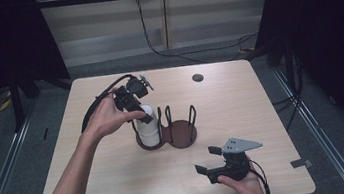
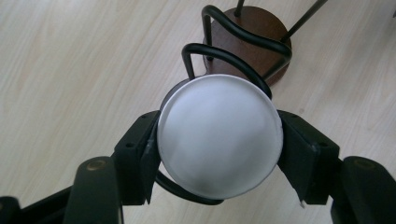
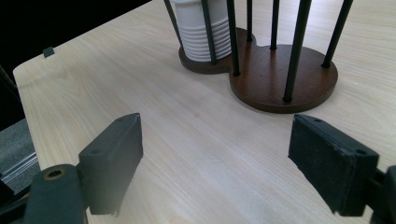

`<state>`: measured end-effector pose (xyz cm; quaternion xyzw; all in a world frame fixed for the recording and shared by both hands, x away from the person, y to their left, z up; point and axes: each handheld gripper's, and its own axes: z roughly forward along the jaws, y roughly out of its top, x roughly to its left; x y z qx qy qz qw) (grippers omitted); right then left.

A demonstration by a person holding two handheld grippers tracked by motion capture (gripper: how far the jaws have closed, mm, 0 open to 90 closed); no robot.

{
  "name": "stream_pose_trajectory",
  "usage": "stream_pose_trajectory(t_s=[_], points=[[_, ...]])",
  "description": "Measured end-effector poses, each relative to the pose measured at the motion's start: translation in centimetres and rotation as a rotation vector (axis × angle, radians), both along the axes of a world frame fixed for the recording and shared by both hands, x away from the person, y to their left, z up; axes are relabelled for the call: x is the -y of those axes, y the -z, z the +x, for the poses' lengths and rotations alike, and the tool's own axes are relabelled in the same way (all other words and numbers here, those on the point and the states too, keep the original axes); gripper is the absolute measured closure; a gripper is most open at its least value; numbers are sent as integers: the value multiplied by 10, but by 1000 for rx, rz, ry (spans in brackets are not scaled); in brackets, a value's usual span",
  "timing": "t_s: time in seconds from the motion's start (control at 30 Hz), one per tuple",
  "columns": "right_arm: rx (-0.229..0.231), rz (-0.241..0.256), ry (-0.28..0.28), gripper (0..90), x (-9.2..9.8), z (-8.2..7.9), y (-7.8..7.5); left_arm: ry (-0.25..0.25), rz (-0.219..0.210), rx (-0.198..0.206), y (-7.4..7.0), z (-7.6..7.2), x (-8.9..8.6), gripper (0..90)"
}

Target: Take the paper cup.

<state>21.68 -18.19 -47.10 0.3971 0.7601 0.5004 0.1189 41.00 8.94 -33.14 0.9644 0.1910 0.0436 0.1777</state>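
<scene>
A stack of white paper cups stands upside down in the left ring of a two-ring holder with brown round bases and black wire posts. My left gripper is shut on the top cup, one black jaw pressed on each side near its flat end. The holder's right ring stands bare. My right gripper rests low near the table's front right, open, nothing between its fingers. In the right gripper view the ribbed cup stack and the holder lie ahead of that gripper.
A dark round grommet sits in the light wooden table at the back right. Cables run over the floor behind the table. A tape tab marks the front right edge.
</scene>
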Motion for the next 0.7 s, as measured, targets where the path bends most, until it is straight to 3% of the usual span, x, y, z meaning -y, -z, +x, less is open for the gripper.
stream_pose_trajectory(t_s=[0.1,0.23,0.3,0.7], points=[[-1,1,0,173,0,0,0,-8,-28,-8,-2,0,-3,360],[-2,1,0,172,0,0,0,-6,-34,-14,-6,0,-6,364],[-1,-1,1,172,0,0,0,-25,-52,7,-10,-2,-8,365],[3,-1,13,172,1,0,0,-43,-66,-3,-22,-7,-15,371]])
